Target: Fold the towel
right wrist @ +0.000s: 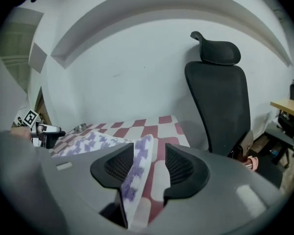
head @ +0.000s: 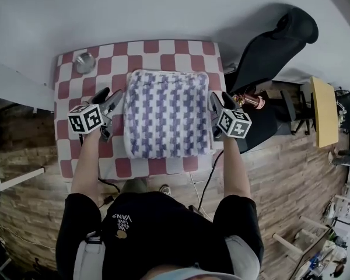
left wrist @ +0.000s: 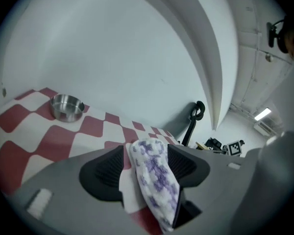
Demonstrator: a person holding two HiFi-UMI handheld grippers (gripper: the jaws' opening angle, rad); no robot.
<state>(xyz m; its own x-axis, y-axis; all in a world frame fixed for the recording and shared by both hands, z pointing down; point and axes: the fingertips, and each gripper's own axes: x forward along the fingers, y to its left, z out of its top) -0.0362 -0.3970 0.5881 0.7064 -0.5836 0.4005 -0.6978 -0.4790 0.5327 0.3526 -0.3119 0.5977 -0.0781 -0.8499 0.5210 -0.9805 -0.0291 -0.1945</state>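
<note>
Head view looks steeply down on a small table (head: 189, 50) covered in a red-and-white check, with the towel (head: 167, 114), white with purple checks, lying flat across its middle and reaching almost to the near edge. The person's arms stretch out on either side of it. The left gripper (head: 114, 104) sits at the towel's left edge and the right gripper (head: 217, 105) at its right edge, about halfway along each side, with their marker cubes just behind. In the left gripper view the jaws stand apart with a bunched bit of towel edge between them. The cloth leans against the right-hand pad, a clear gap shows on the other side, and nothing is being squeezed. The right gripper view shows much the same: its jaws are parted and a thin upright fold of the towel's edge stands between them, loose rather than pinched, while the rest of the cloth spreads away to the left across the table. A small steel bowl (head: 84, 62) sits at the far left corner of the table, well apart from the towel. A black office chair (head: 274, 45) stands just off the table's right side, against the white wall.
</note>
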